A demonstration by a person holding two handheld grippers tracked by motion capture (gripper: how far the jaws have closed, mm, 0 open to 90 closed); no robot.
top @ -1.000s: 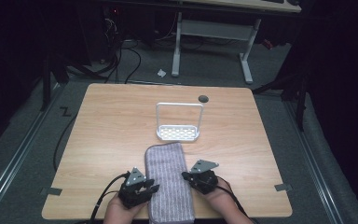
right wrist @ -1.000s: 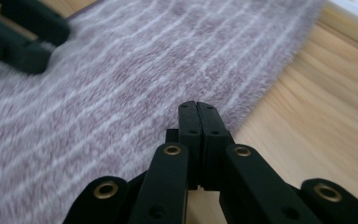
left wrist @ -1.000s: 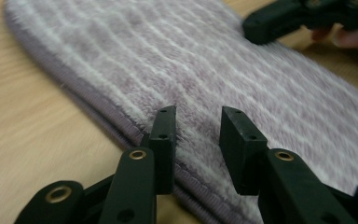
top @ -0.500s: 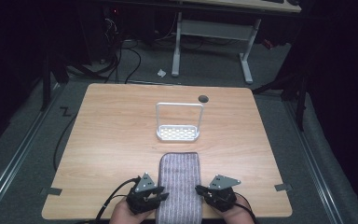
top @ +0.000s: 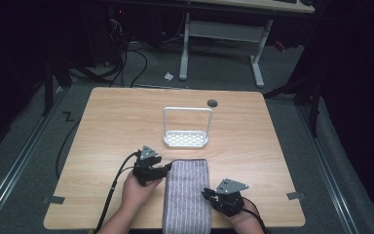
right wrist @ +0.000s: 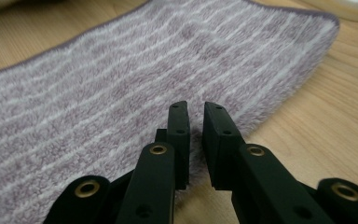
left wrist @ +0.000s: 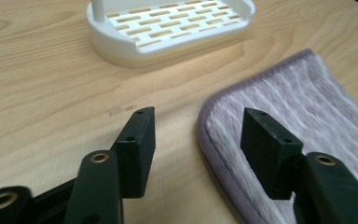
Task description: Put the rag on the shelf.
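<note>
A folded purple-grey striped towel [top: 186, 195] lies at the table's near edge, its long side running away from me. My left gripper [top: 164, 168] sits at the towel's far left corner. Its jaws have just been opening and stand wide [left wrist: 198, 116]. The towel's piped corner [left wrist: 298, 107] lies between them, untouched by the pads. My right gripper [top: 207, 194] is at the towel's right edge, nearer me. Its jaws [right wrist: 196, 112] have just been opening to a narrow slit above the towel [right wrist: 121, 84], with no cloth pinched in it.
A white slotted rack [top: 186, 139] with a tall wire hoop stands just beyond the towel, close in front of the left gripper [left wrist: 168, 28]. The wooden table [top: 117, 126] has a round cable hole [top: 213, 103] at the back. A cable trails from the left gripper.
The towel slid toward the near edge. My left gripper then moved forward to the towel's far left corner and opened. The right gripper drew back along the right edge and opened slightly.
</note>
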